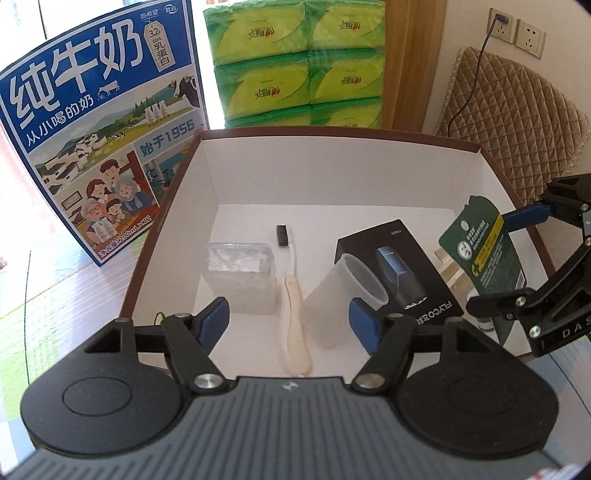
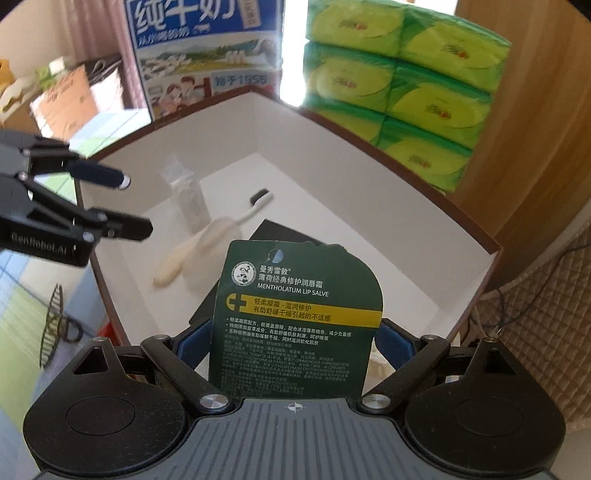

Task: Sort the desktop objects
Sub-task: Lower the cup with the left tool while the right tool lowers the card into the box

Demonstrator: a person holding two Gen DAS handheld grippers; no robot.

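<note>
A white-lined box (image 1: 207, 173) with a brown rim holds a clear plastic case (image 1: 242, 273), a cream toothbrush (image 1: 291, 295), a clear cup (image 1: 343, 295) on its side and a black shaver box (image 1: 399, 273). My left gripper (image 1: 290, 321) hangs open over the box's near edge, nothing between its blue pads. My right gripper (image 2: 295, 347) is shut on a dark green lip salve card (image 2: 295, 317), held upright above the box's right part. In the left wrist view the same card (image 1: 484, 254) and the right gripper (image 1: 517, 262) show at the right. The left gripper (image 2: 138, 205) shows in the right wrist view.
A blue milk carton (image 1: 92, 140) stands behind the box (image 2: 369, 184) at left, a stack of green tissue packs (image 1: 295, 62) behind it. A quilted beige chair cushion (image 1: 517, 122) and wall sockets (image 1: 517, 31) with a cable lie at the right.
</note>
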